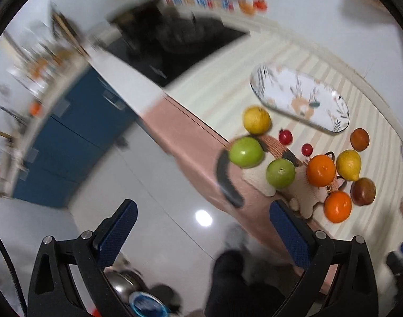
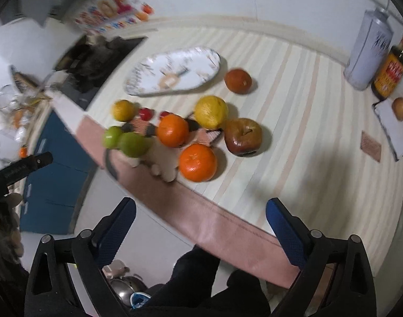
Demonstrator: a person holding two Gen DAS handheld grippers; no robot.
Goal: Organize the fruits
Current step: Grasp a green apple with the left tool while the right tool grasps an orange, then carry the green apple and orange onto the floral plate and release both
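Observation:
Fruit lies loose on a striped tablecloth (image 2: 294, 111): two oranges (image 2: 198, 162) (image 2: 172, 130), two green apples (image 1: 245, 152) (image 1: 280, 173), a yellow pear (image 1: 349, 164), a round yellow fruit (image 1: 256, 120), a dark red apple (image 2: 243, 136), a brown-red fruit (image 2: 238, 81) and two small red fruits (image 1: 285, 136). An oval flowered plate (image 2: 175, 71) sits empty behind them. My left gripper (image 1: 202, 218) hangs open over the floor beside the table edge. My right gripper (image 2: 201, 215) is open above the table's near edge, nothing between its fingers.
A woven animal-shaped mat (image 1: 302, 195) lies under some fruit. A white can (image 2: 366, 55), a dark sauce bottle (image 2: 390, 71) and a notebook (image 2: 390, 129) stand at the right. A black stovetop (image 1: 175, 45) is at the far left. A person's dark-clothed legs (image 2: 201, 285) are below.

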